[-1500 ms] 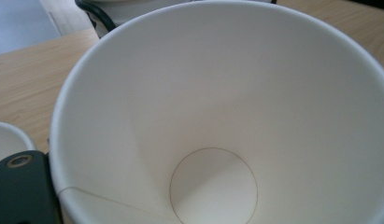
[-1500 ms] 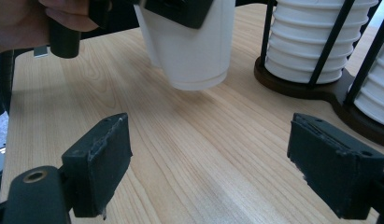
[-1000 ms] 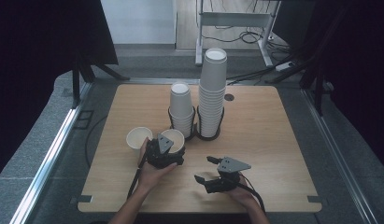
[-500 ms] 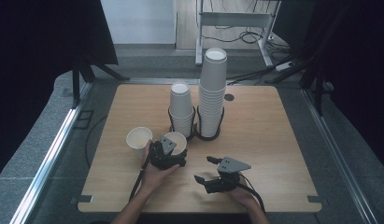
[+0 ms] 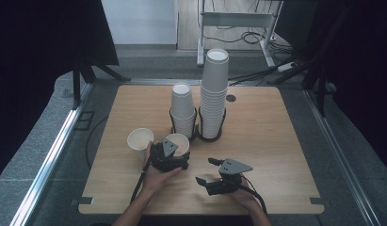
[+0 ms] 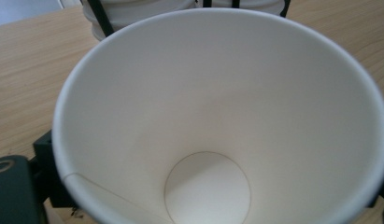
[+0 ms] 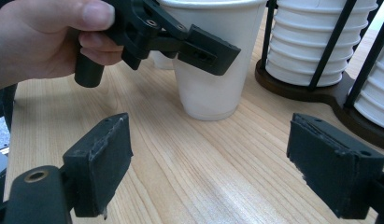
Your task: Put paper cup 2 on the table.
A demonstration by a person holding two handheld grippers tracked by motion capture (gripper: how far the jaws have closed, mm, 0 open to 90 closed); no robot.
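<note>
A white paper cup (image 5: pixel 177 140) stands upright on the wooden table (image 5: pixel 276 141), in front of the cup holder. My left gripper (image 5: pixel 178 151) reaches around it from the near side. In the left gripper view I look down into the empty cup (image 6: pixel 217 116), with a black jaw on each side. Those jaws have just been opening and the cup is still between them. The right gripper view shows one left pad (image 7: pixel 206 50) beside the cup's wall (image 7: pixel 213 84). My right gripper (image 5: pixel 204 170) rests near the front edge, open and empty (image 7: pixel 208 163).
A second empty cup (image 5: pixel 140 141) stands to the left of the first. Behind them a black wire holder (image 5: pixel 196 134) carries a short cup stack (image 5: pixel 183 110) and a tall one (image 5: pixel 214 89). Its dark base (image 7: pixel 330 98) lies ahead of my right gripper.
</note>
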